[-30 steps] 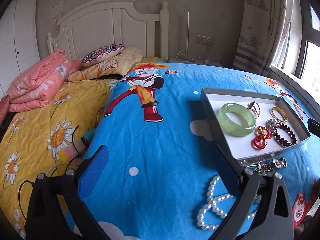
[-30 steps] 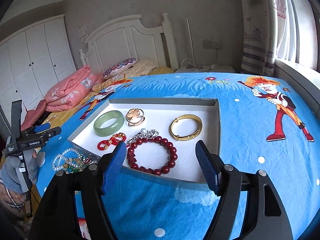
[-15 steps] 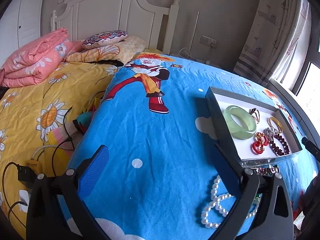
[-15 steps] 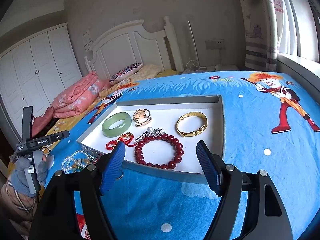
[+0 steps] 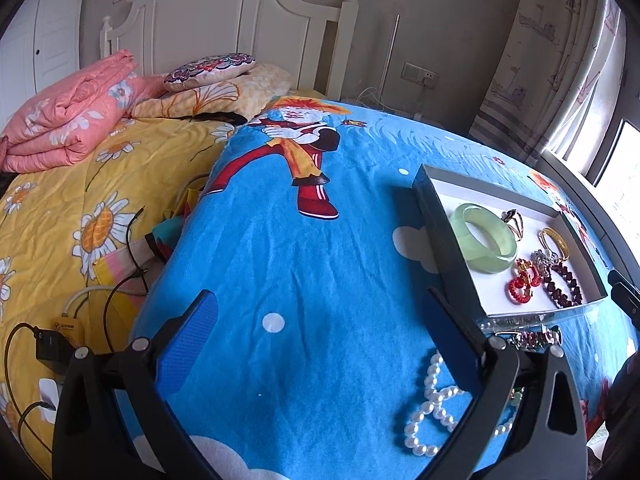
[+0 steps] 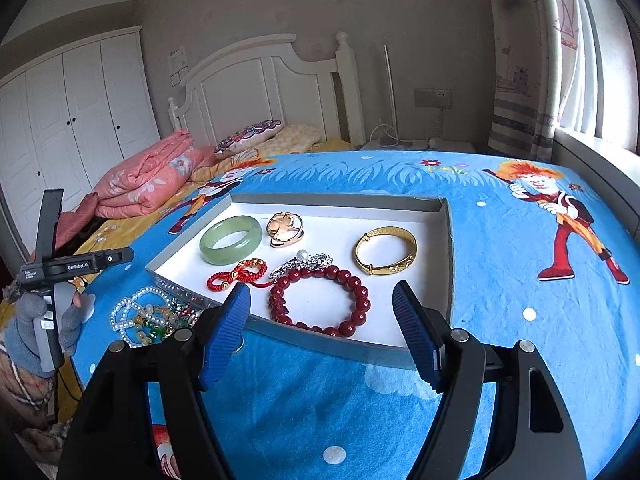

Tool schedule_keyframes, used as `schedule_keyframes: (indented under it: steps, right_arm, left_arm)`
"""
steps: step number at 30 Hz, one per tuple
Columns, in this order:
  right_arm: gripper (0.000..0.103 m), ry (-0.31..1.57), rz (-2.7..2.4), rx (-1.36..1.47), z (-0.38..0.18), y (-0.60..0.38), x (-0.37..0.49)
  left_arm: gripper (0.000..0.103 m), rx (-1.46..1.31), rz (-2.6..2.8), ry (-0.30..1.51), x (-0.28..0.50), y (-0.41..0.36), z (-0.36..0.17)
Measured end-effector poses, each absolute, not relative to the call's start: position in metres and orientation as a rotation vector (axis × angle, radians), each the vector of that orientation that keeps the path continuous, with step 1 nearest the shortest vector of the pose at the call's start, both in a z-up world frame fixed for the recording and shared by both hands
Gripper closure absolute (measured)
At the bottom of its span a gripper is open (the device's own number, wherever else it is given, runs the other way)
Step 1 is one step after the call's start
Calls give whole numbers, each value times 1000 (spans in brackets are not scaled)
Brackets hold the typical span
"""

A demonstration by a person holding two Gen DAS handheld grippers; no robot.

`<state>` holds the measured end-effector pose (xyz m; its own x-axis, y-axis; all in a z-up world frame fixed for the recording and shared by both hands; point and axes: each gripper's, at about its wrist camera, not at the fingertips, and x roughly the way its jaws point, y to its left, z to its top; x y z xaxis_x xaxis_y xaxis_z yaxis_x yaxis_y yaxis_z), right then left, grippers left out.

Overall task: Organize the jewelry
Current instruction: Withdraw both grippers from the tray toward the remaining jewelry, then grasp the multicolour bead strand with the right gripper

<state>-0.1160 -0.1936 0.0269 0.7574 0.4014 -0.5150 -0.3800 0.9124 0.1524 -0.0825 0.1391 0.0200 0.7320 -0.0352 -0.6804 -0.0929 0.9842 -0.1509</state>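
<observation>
Two grippers, both yours, stand wide with nothing between the jaws: the right gripper (image 6: 322,330) hovers at the near edge of the grey tray (image 6: 449,240), over the dark red bead bracelet (image 6: 320,300); the left gripper (image 5: 320,344) hangs above the blue blanket (image 5: 300,264), beside the pearl strand (image 5: 430,408) lying off the tray's near-left corner.

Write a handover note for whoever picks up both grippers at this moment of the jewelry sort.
Left gripper: open, empty, over bare blue blanket.
Right gripper: open, empty, at the tray's near edge.
In the tray: jade bangle, gold bangle, dark red bead bracelet, red cord bracelet, rose-gold ring, silver brooch.
Left to do: pearl strand and mixed bead pile lie on the blanket outside the tray.
</observation>
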Motion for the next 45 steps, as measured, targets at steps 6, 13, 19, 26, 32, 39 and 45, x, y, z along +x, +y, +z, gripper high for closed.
schedule_keyframes:
  steps: [6, 13, 19, 26, 32, 39, 45]
  right_arm:
    - [32, 595, 477, -83, 27, -157, -128]
    - [32, 663, 597, -219, 17, -112, -142]
    - [39, 715, 692, -321, 5, -81, -155]
    - [63, 713, 762, -364, 4, -59, -162]
    - [72, 688, 815, -466, 6, -31, -165]
    - [83, 692, 816, -516, 8, -11, -153]
    - [92, 678, 781, -605, -1, 2, -154]
  left_arm:
    - [3, -180, 29, 748, -83, 138, 21]
    - [3, -181, 27, 745, -84, 138, 21]
    - [3, -182, 20, 739, -84, 137, 22]
    - [3, -183, 10, 730, -86, 138, 23]
    - [3, -184, 5, 721, -88, 138, 24]
    - [3, -182, -2, 711, -89, 138, 24]
    - [3, -180, -9, 704, -91, 138, 25]
